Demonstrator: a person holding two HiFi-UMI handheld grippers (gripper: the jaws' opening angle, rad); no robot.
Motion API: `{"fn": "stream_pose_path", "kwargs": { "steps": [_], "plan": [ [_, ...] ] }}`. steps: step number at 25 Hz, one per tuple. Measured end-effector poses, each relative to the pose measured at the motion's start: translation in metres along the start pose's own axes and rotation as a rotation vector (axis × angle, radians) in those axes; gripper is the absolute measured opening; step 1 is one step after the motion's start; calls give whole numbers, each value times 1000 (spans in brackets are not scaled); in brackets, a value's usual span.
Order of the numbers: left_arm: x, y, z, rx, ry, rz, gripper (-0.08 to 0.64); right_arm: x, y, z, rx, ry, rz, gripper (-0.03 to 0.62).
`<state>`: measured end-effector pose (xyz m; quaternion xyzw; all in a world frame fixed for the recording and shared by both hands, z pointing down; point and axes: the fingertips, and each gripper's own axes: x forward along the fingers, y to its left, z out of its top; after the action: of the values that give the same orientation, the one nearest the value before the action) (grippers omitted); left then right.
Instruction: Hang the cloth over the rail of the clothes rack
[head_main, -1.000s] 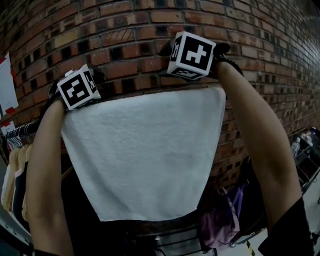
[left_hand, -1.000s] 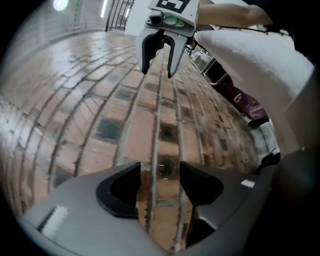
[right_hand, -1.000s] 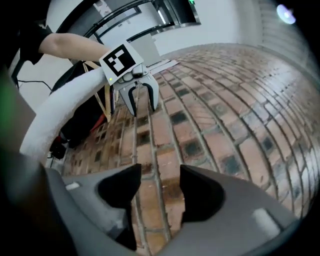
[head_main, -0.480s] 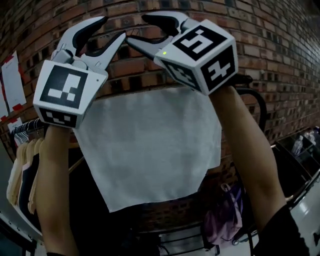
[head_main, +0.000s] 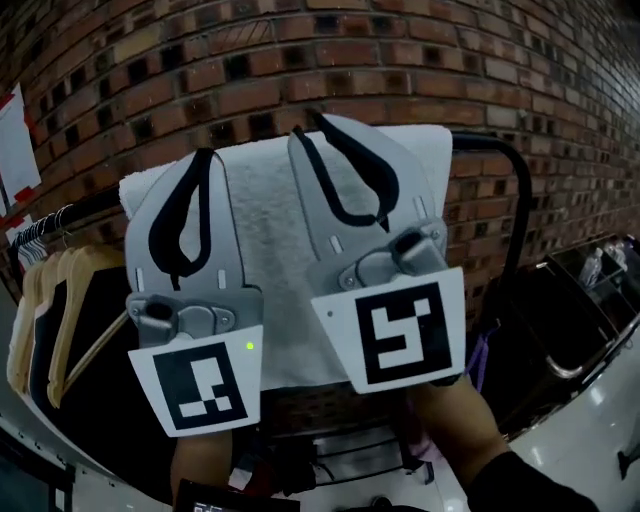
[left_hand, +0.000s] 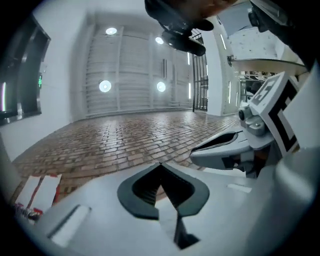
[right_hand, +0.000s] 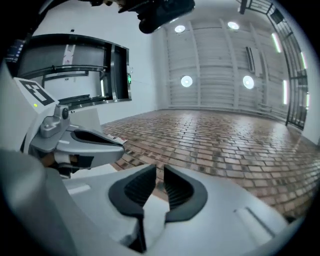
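The white cloth (head_main: 268, 240) hangs draped over the black rail (head_main: 488, 143) of the clothes rack, in front of the brick wall. Both grippers are held up close to the head camera, apart from the cloth, jaws pointing upward. My left gripper (head_main: 205, 153) is shut with nothing in it; its pads meet in the left gripper view (left_hand: 160, 167). My right gripper (head_main: 308, 122) is closing, and a narrow gap shows between its pads (right_hand: 157, 172) with nothing in it. The gripper views look at the brick wall and ceiling, not the cloth.
Clothes on wooden hangers (head_main: 45, 320) hang from the rack's left part. The rail bends down at the right (head_main: 521, 215). A purple bag (head_main: 482, 350) hangs low behind my right arm. A paper sheet (head_main: 15, 150) is stuck to the brick wall (head_main: 300, 60).
Both grippers left the cloth's top corners and drew back towards the head camera. Their jaws went from wide apart to nearly or fully together. The cloth stayed on the rail.
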<state>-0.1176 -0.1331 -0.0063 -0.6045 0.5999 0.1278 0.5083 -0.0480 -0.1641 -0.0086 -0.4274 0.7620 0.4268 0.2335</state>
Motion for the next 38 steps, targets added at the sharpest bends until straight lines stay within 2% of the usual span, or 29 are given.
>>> {"fn": "stream_pose_path", "kwargs": {
  "steps": [3, 7, 10, 14, 20, 26, 38],
  "plan": [
    [-38, -28, -36, -54, 100, -1, 6, -35, 24, -37, 91, 91, -17, 11],
    [-84, -72, -92, -185, 266, -36, 6, -78, 62, -83, 226, 191, 3, 5],
    [-119, -100, -121, -278, 388, -51, 6, -120, 90, -120, 286, 296, 19, 5],
    [-152, -119, -145, -343, 480, -40, 6, -161, 110, -153, 325, 403, 19, 5],
    [-183, -149, -159, -345, 553, -75, 6, -190, 130, -179, 333, 495, 58, 5],
    [-196, -160, -176, -371, 602, -88, 6, -208, 128, -199, 447, 542, 8, 6],
    [-200, -168, -189, -404, 613, -76, 6, -210, 135, -213, 434, 555, 22, 5]
  ]
}}
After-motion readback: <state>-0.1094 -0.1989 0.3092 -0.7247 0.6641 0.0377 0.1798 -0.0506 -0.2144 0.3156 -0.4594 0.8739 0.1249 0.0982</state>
